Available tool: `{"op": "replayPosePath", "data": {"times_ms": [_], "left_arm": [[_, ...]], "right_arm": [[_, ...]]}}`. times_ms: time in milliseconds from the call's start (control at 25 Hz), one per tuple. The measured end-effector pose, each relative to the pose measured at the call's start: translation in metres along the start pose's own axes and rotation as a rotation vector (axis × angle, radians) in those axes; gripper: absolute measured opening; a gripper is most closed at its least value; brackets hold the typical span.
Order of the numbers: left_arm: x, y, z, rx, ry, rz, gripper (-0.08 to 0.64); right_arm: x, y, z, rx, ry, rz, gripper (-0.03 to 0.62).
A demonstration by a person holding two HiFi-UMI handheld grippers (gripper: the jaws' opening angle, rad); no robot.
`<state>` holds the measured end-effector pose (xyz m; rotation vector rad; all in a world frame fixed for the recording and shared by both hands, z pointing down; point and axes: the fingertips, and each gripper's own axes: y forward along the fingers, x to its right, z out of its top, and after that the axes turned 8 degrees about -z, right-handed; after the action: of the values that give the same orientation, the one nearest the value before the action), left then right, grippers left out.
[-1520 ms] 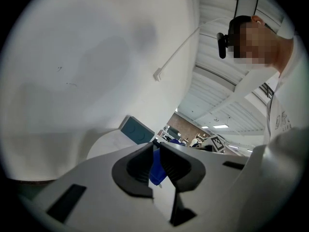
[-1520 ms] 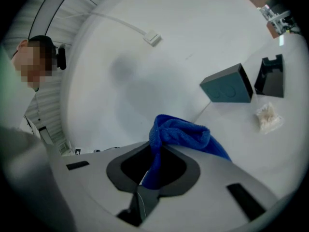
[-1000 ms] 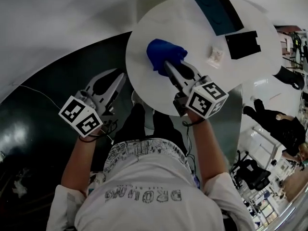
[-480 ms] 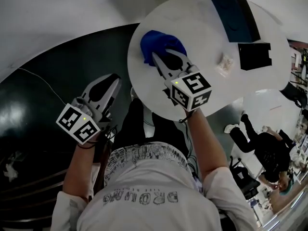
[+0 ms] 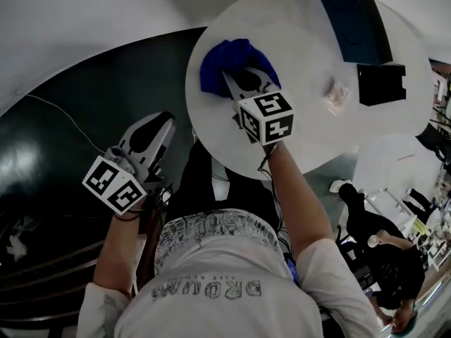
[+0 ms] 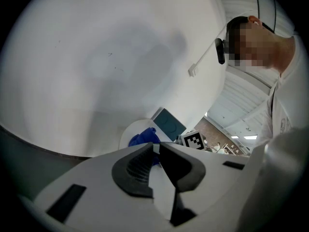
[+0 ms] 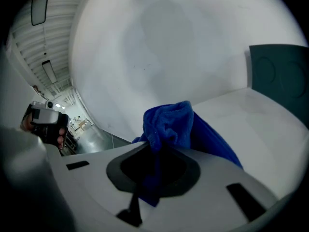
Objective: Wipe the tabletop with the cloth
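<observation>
Head view, cloth: the blue cloth (image 5: 232, 60) lies bunched on the round white table (image 5: 303, 62), close to the rim on the person's left and far side, pressed down under the right tool.
Right tool: the right tool (image 5: 239, 76) is clenched on the cloth. The right gripper view shows a fold of blue fabric (image 7: 169, 124) pinched between its jaws (image 7: 157, 151), with the rest spilling forward onto the table.
Just changed: the cloth and the right tool have slid leftward and away across the table, from nearer its middle to right beside the rim.
Meaning for the task: a wiping stroke looks to be under way and about to run out of surface on that side. I judge the next stroke must turn back toward the unwiped right half.
Left tool: the left tool (image 5: 161, 122) hangs off the table over the dark floor (image 5: 70, 118). Its jaws (image 6: 157, 149) are drawn together on nothing, and it takes no part in the wiping.
Rest of the table: a small pale crumpled scrap (image 5: 337, 94), a black flat object (image 5: 381, 83) and a dark blue panel (image 5: 356, 20) sit on the right side, well apart from the cloth.
Against the earlier frame: a second ago the cloth sat further in from the rim and the right arm reached more to the right. The left tool has held much the same place, and the scrap and black object look unmoved on the table.
</observation>
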<state>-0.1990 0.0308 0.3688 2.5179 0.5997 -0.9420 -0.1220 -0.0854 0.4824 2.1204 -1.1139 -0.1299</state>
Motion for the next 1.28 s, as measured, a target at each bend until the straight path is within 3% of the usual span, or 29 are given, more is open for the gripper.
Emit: {"op": "replayPosePath", "data": {"times_ms": [240, 440, 1280], "left_arm": [[0.001, 0.01, 0.002, -0.021, -0.001, -0.024, 0.06], [0.013, 0.022, 0.0, -0.054, 0.015, -0.068, 0.06], [0.11, 0.115, -0.056, -0.256, 0.084, -0.321, 0.06]], "right_arm": [[0.001, 0.0, -0.003, -0.011, -0.003, -0.02, 0.046], [0.019, -0.02, -0.024, -0.054, 0.007, -0.092, 0.044], [0.118, -0.163, -0.129, -0.096, 0.262, -0.349, 0.044]]}}
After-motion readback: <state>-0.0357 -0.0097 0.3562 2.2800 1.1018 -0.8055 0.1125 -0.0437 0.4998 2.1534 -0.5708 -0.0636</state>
